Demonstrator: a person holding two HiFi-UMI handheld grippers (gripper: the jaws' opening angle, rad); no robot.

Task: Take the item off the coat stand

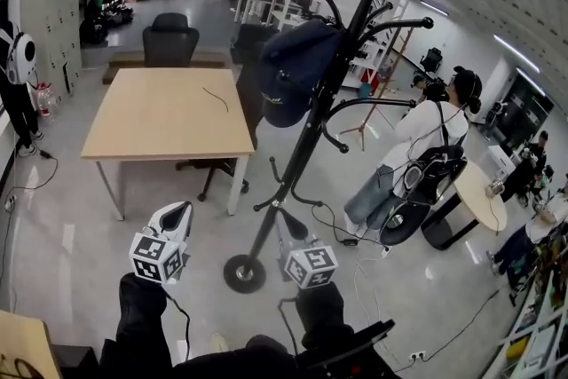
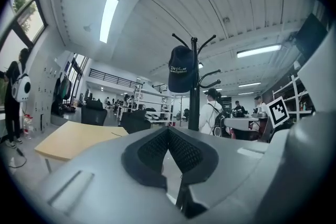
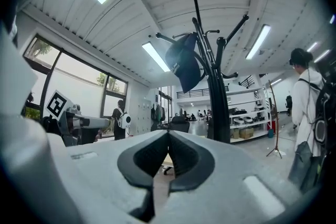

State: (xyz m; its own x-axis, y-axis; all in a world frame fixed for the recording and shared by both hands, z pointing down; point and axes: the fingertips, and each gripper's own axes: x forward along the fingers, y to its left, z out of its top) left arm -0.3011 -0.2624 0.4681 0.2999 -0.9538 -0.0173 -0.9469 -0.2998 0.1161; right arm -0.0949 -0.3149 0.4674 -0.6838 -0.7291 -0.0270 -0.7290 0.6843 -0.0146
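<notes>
- By my reading the task was at its opening step, the approach. The dark blue cap [image 1: 297, 71] hung on an upper arm of the black coat stand [image 1: 306, 146], and nothing had been taken off yet.
- In the head view both grippers were low, well below the cap. The left gripper [image 1: 180, 210] was a little left of the stand's round base [image 1: 244, 273], and the right gripper [image 1: 288, 225] was just right of it. Neither touched the stand or the cap.
- In the left gripper view the jaws were together, pads meeting at the tips with nothing between them. The cap [image 2: 180, 68] showed ahead and higher up, well apart from them.
- The right gripper view gave the same reading: jaws closed tip to tip and empty. The cap [image 3: 185, 65] hung above their line, against the pole.
- The next move, as I judged it, called for one gripper to rise to the cap's height and part its jaws. It would then close on the brim or the edge of the crown.
- From there the cap would need lifting up and clear of the hook, not dragging sideways, since a slim stand on a small base could rock.
- How far the cap sat over its hook was hard to make out, because the crown covered the hook's tip in every view. It probably hung loosely.
</notes>
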